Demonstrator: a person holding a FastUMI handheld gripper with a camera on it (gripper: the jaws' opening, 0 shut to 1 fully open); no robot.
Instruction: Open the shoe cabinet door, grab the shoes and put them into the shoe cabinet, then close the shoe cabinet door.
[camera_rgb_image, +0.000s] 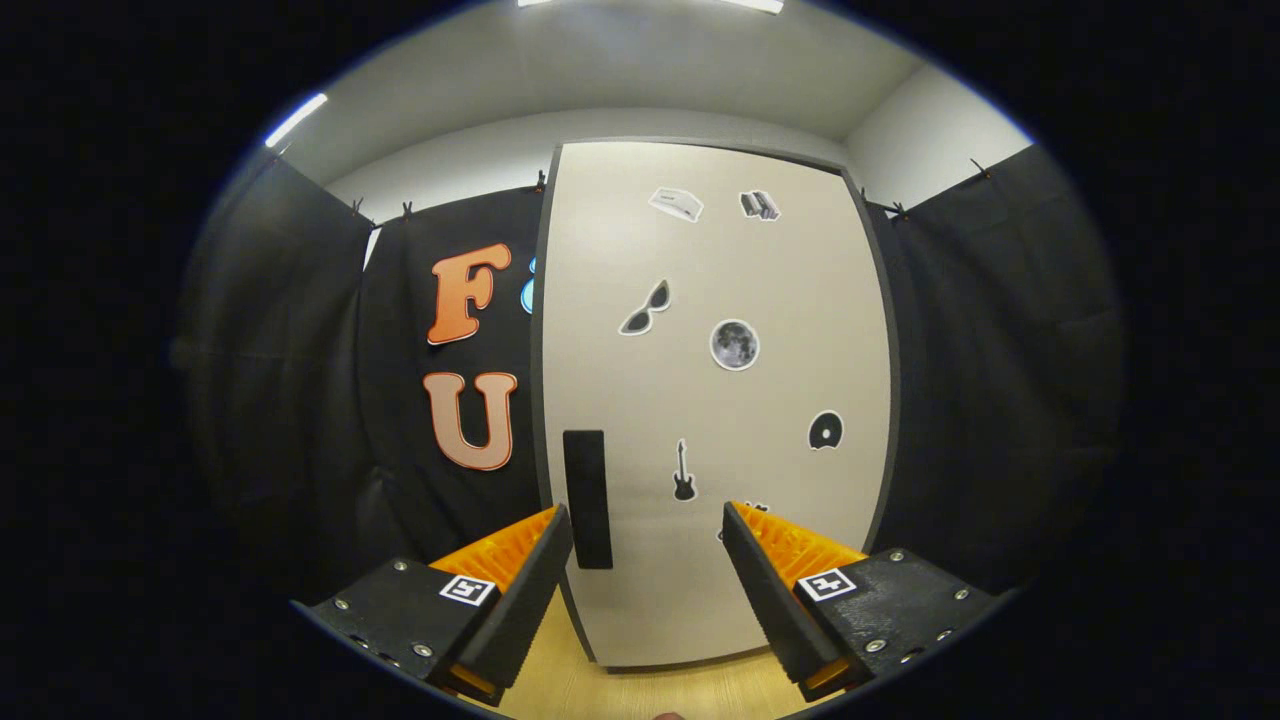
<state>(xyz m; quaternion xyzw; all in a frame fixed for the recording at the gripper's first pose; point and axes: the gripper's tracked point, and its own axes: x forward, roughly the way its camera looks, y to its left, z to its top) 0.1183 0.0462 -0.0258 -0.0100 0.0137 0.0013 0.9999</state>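
The shoe cabinet (715, 400) stands straight ahead, tall and beige with a dark frame, its door shut. A black vertical handle (587, 498) sits low on the door near its left edge, just beyond my left fingertip (545, 545). Several small stickers dot the door, among them sunglasses, a moon and a guitar. My gripper (647, 535) is open, with orange and black fingers spread wide and nothing between them. It points at the lower part of the door, a short way in front of it.
Black cloth walls (1000, 380) flank the cabinet on both sides. A light wooden floor (640, 685) runs from under the fingers to the cabinet's base. White walls and ceiling lights show above the cloth.
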